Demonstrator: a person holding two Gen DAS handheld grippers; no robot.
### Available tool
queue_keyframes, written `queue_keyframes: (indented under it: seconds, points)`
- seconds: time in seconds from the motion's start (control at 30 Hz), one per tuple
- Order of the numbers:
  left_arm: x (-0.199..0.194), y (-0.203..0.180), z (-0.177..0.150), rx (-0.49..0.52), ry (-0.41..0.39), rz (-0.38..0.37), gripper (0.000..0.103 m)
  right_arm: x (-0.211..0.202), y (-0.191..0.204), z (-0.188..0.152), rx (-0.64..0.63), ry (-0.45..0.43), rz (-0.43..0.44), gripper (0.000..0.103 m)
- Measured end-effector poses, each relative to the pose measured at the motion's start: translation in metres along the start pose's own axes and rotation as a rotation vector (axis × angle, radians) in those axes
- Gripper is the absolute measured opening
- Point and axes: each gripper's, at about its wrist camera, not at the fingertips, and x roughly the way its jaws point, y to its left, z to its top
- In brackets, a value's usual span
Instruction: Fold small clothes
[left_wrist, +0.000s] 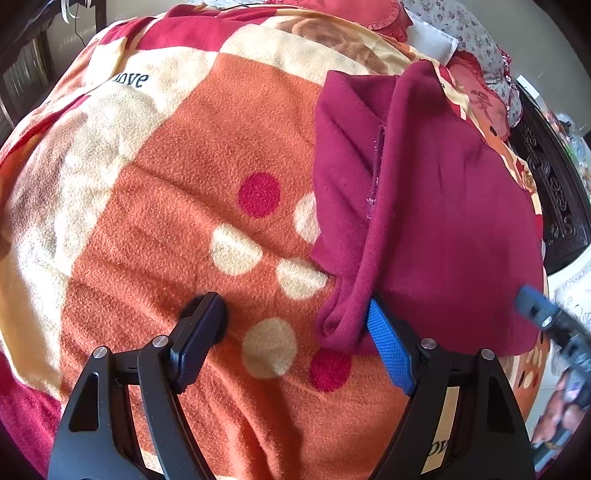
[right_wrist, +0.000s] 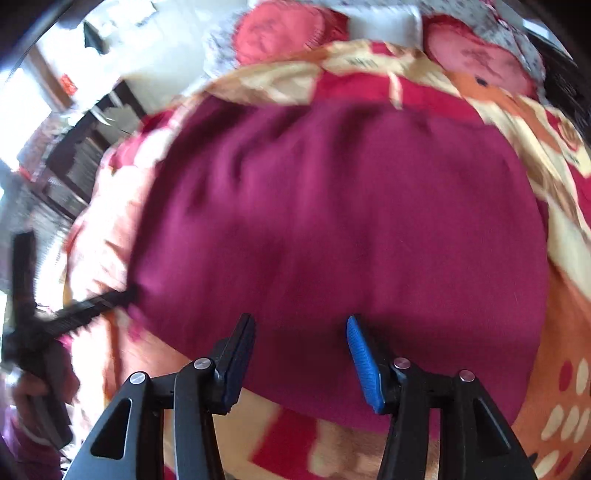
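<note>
A maroon fleece garment (left_wrist: 443, 206) lies on an orange, cream and red patterned blanket (left_wrist: 166, 206), one side folded over along a zipper line. My left gripper (left_wrist: 295, 321) is open, its jaws wide apart; its blue right pad (left_wrist: 388, 347) touches the garment's near left fold, its dark pad (left_wrist: 199, 332) rests on the blanket. In the blurred right wrist view the garment (right_wrist: 332, 221) fills the middle. My right gripper (right_wrist: 301, 347) is open over the garment's near edge, holding nothing. The right gripper also shows at the left view's right edge (left_wrist: 554, 325).
Red and floral pillows (right_wrist: 280, 33) lie at the far end of the bed. Dark carved furniture (left_wrist: 554, 192) stands to the right. A dark shelf unit (right_wrist: 77, 162) stands to the left. The left gripper's body (right_wrist: 44, 325) appears at the right view's left edge.
</note>
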Motion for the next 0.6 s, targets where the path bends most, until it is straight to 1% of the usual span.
queue_keyframes:
  seconds: [0.07,0.17,0.23,0.33,0.47,0.6]
  points:
    - [0.002,-0.003,0.001,-0.004,-0.003,-0.004,0.080,-0.006,0.017,0.014,-0.036,-0.030,0.020,0.050]
    - [0.005,-0.004,0.003,-0.007,-0.003,-0.014,0.080,-0.001,0.046,0.036,-0.098,-0.061,0.045,0.050]
    - [0.006,-0.003,0.003,-0.012,0.001,-0.023,0.080,0.011,0.067,0.052,-0.158,-0.069,0.061,0.046]
    - [0.006,0.001,0.003,-0.015,0.003,-0.034,0.080,0.035,0.093,0.072,-0.210,-0.070,0.065,0.043]
    - [0.006,0.004,0.002,-0.010,-0.005,-0.047,0.080,0.067,0.114,0.092,-0.241,-0.049,0.057,0.041]
    - [0.006,0.009,0.000,-0.019,-0.011,-0.076,0.081,0.089,0.122,0.115,-0.218,-0.049,0.055,0.041]
